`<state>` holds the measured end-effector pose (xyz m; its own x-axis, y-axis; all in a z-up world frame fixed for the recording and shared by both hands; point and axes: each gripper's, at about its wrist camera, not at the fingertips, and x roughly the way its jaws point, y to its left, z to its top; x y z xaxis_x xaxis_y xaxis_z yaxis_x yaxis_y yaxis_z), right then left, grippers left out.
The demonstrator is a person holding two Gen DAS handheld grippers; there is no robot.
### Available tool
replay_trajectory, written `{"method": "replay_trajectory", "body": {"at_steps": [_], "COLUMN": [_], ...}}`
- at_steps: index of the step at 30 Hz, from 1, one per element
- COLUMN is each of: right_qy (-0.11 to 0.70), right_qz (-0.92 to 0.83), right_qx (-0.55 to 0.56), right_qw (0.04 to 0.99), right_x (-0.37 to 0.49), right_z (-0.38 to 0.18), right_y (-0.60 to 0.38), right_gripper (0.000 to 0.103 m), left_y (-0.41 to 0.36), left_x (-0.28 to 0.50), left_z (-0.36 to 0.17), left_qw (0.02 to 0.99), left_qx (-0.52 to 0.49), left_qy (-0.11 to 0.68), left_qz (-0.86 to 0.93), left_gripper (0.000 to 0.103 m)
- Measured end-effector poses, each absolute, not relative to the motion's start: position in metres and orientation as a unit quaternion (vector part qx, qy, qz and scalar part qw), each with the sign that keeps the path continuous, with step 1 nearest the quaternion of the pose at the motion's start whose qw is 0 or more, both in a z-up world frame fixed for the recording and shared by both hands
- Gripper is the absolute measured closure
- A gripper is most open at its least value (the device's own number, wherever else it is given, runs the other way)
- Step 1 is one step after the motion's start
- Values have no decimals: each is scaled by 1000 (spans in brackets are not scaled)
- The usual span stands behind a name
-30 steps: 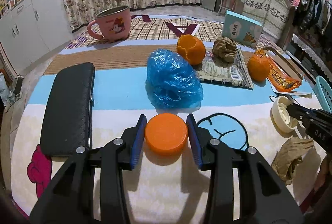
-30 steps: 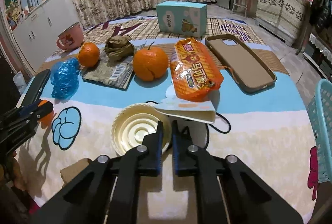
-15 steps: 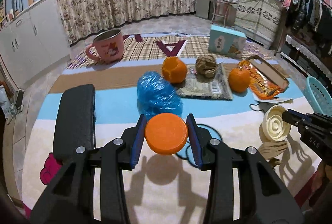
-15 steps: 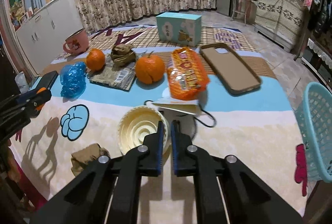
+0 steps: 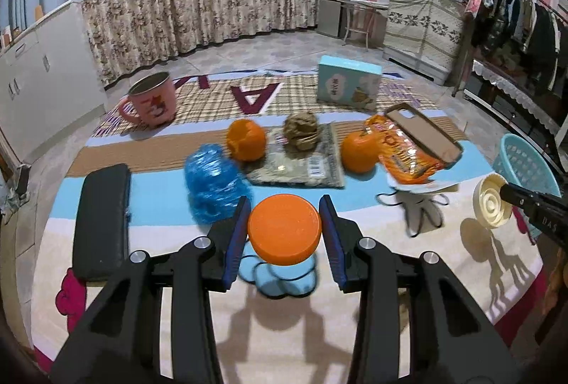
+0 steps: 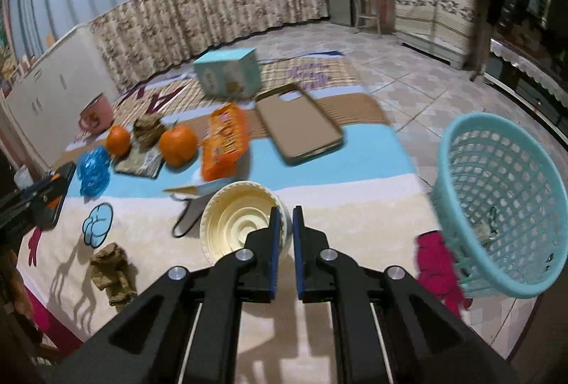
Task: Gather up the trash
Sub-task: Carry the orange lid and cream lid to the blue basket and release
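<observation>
My left gripper (image 5: 284, 231) is shut on an orange round lid (image 5: 284, 228), held above the patterned cloth. My right gripper (image 6: 284, 234) is shut on the rim of a cream ridged lid (image 6: 238, 224), lifted off the table; the same cream lid (image 5: 491, 204) shows at the right of the left wrist view. A turquoise mesh basket (image 6: 504, 206) stands tilted to the right of the right gripper, with a little debris inside. On the cloth lie a blue plastic bag (image 5: 213, 183), an orange snack wrapper (image 6: 225, 140), a crumpled brown paper ball (image 5: 301, 131) and a brown scrap (image 6: 112, 272).
Two oranges (image 5: 246, 139) (image 5: 360, 152), a pink mug (image 5: 151, 103), a turquoise box (image 5: 349, 86), a brown phone case (image 6: 298, 124), a black case (image 5: 101, 217), a flat printed packet (image 5: 301, 167) and a face mask (image 5: 420, 206) also lie on the table.
Both grippers rose and pulled back from the table with their lids. The right one swung right, bringing the turquoise basket into full view.
</observation>
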<state>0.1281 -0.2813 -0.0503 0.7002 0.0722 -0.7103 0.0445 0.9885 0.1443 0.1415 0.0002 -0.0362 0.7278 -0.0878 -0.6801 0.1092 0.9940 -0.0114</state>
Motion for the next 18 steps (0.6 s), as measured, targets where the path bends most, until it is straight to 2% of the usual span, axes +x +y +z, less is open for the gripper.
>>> {"method": "replay_trajectory", "body": {"at_steps": [10,18], "right_qy": [361,347], "right_qz": [-44,-104], "right_qx": [107,120], "right_qw": [925,924], "right_x": [113,96], "right_z": [-28,-17], "right_y": [-360,-438], "right_gripper": [95,95], "left_y": [-73,-161], "left_x": [150,159], "left_z": [-23,-16], "left_qw": [930,926], "left_qx": [23,37], "left_qy": [354,343], "left_qz": [-98,-154], "left_gripper": [64,64]}}
